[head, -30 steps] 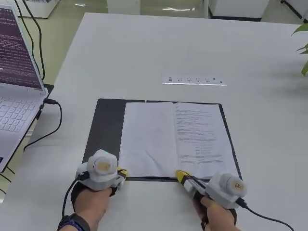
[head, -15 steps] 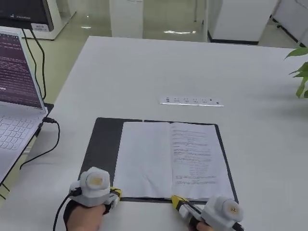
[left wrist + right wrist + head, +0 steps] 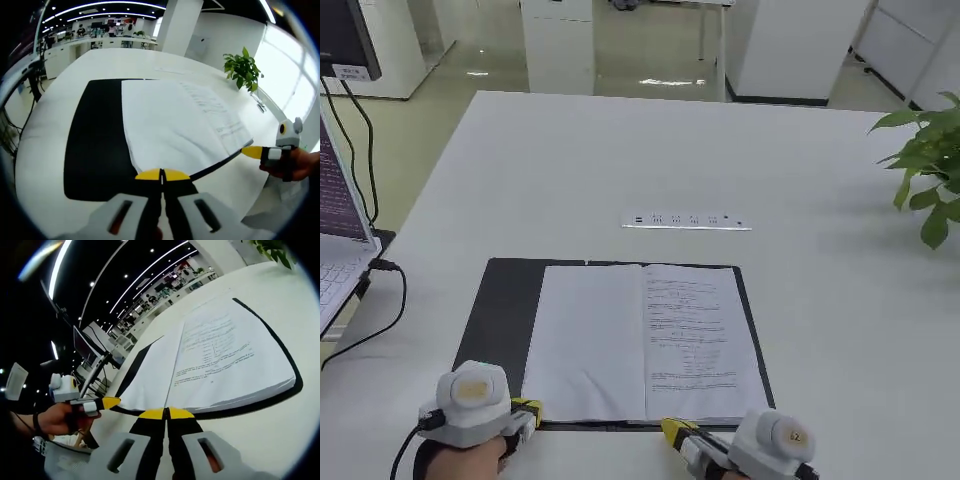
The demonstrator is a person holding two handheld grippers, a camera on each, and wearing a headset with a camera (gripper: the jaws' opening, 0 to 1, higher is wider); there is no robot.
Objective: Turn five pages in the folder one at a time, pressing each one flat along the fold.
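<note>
While the folder (image 3: 500,310) lies open on the desk (image 3: 620,150), left tongs (image 3: 527,408) and right tongs (image 3: 673,430) rest at its near edge, tips together, empty; a turn looks due, gripping the printed page (image 3: 695,340) by its corner.

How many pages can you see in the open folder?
2: a blank page on the left and a printed page on the right of the folder. More may lie hidden underneath.
</note>
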